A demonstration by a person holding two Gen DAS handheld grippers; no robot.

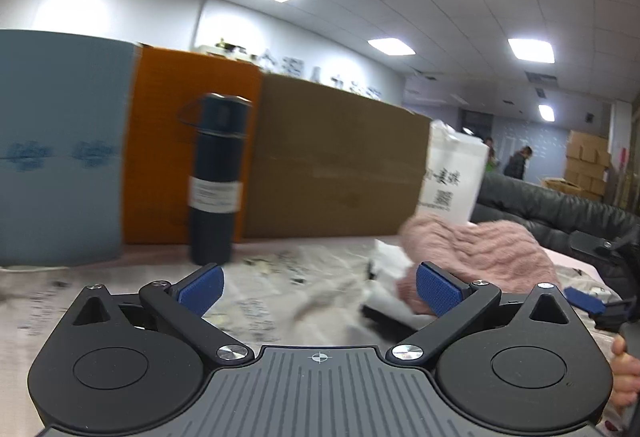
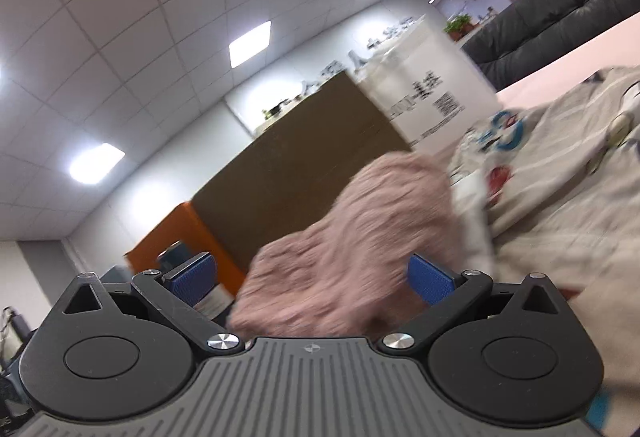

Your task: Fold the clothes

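- The table (image 1: 100, 301) is spread with a pale printed cloth (image 1: 280, 277), and the clothes lie in a loose heap towards its right side, in front of a brown cardboard box (image 1: 336, 165) and a white paper bag (image 1: 452, 177).
- A grey printed garment (image 2: 560, 173) lies rumpled and spread on the right. It looks thin and limp, so it would likely drape and slide; a hem or shoulder seam seems the best place to pinch it.
- The pink fluffy sweater (image 2: 352, 237) is bunched into a mound just beside it. The knit looks thick, soft and light, likely to stretch and sag when lifted. I judge that a grip on an edge or cuff would hold better than one on the puffed middle, where only fuzz may catch.
- A dark flask (image 1: 216, 181) stands upright on the left, well apart from the clothes.
- The right gripper (image 2: 312, 279) has its blue pads (image 2: 430, 283) spread wide, with the sweater bulging between them; neither pad clearly presses it, though blur hides the contact.
- The left gripper (image 1: 320, 289) is likewise spread wide and empty above the cloth, its right pad near the sweater's edge.
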